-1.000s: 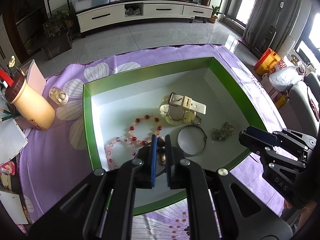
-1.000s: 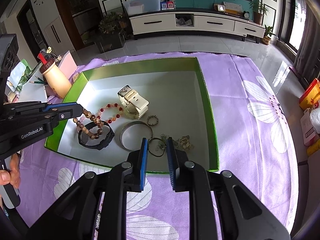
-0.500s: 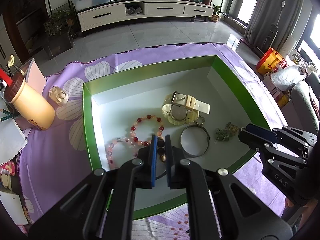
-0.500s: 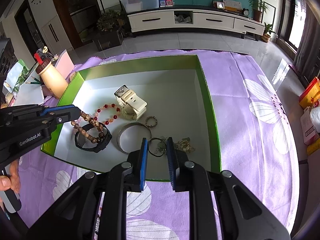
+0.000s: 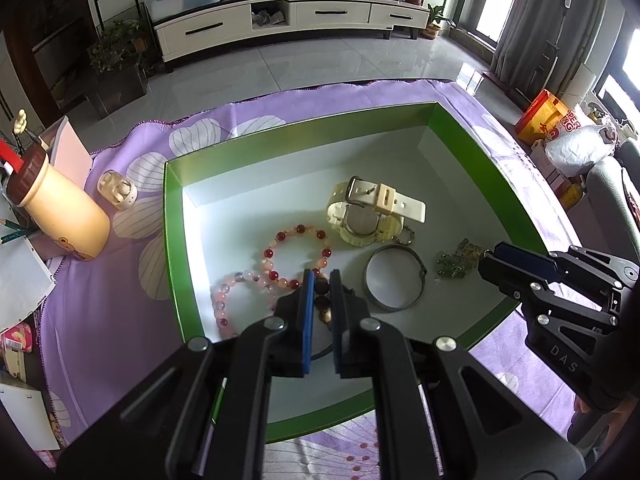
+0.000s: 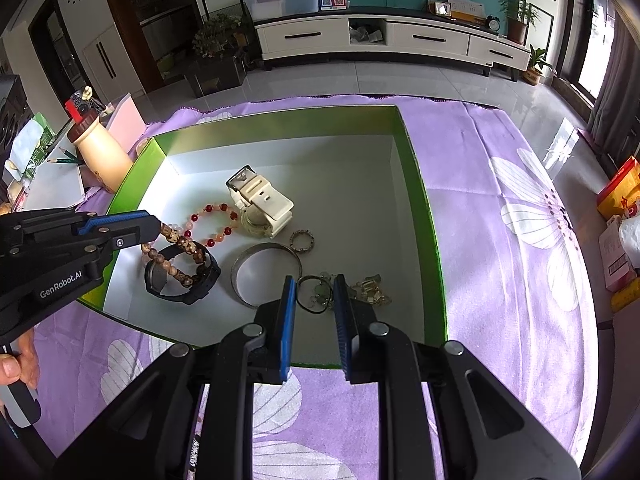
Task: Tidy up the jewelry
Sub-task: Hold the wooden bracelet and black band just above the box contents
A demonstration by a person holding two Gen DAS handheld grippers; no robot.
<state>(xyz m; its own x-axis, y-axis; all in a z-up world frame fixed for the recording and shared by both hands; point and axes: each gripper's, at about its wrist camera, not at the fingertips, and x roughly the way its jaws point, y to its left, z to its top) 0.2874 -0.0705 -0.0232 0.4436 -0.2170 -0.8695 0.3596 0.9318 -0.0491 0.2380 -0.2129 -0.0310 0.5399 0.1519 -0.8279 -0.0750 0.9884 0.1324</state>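
A green box [image 5: 172, 216] [image 6: 420, 200] with a white floor holds jewelry. My left gripper [image 5: 322, 280] [image 6: 154, 224] is shut on a brown wooden bead bracelet [image 6: 176, 254], whose loop hangs onto a black watch [image 6: 200, 286]. Nearby lie a red and pink bead bracelet [image 5: 280, 256] [image 6: 212, 220], a cream watch [image 5: 368, 216] [image 6: 260, 208], a metal bangle [image 5: 394, 280] [image 6: 266, 276], a small ring bracelet [image 6: 302, 240] and gold pieces [image 5: 456, 260] [image 6: 370, 288]. My right gripper [image 6: 316, 288] [image 5: 492, 260] is open over a thin black ring [image 6: 316, 294].
The box sits on a purple flowered cloth [image 6: 520, 240]. A cream bottle with a brown cap [image 5: 60, 212] [image 6: 102, 152], a small earbud case [image 5: 116, 192] and papers [image 5: 20, 272] lie left of the box. Bags and boxes [image 5: 560, 128] stand off the right edge.
My left gripper, still holding the wooden beads, has drifted slightly lower toward the box floor. The right gripper has stayed over the black ring.
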